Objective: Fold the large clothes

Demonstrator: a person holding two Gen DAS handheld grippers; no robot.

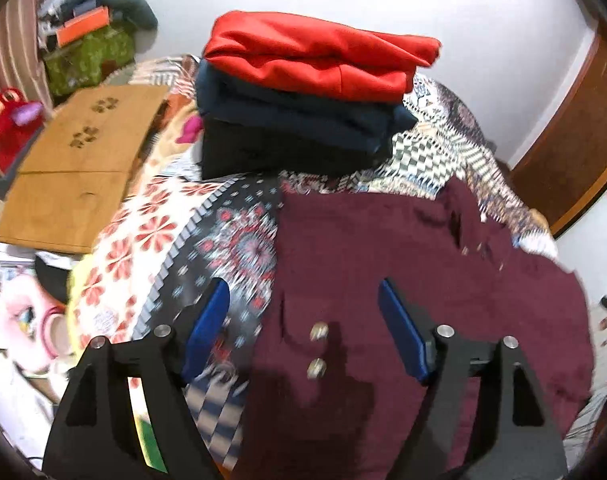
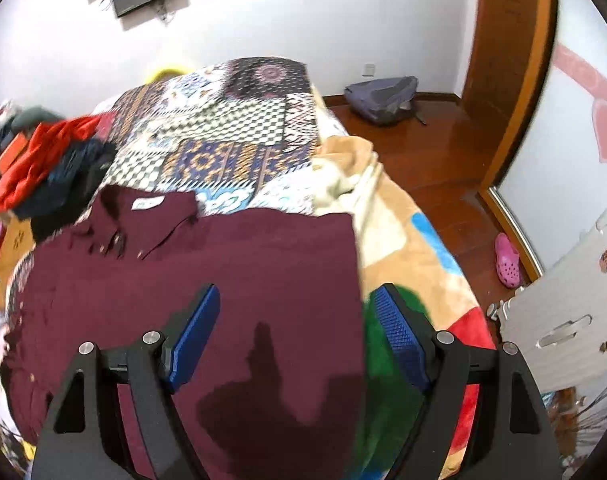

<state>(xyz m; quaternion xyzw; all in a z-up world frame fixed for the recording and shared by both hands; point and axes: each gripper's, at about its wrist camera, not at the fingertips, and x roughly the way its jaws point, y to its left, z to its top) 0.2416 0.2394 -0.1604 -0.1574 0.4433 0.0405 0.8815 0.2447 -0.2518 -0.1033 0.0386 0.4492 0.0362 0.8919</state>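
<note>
I found no legible text in either wrist view. The maroon shirt carried a small white neck label inside its collar, but its print was too blurred to read. Stickers on the white suitcase were too small to make out

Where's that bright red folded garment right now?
The red garment tops a stack of dark folded clothes at the bed's far end, beyond the maroon shirt; the right view shows it far left.
</note>
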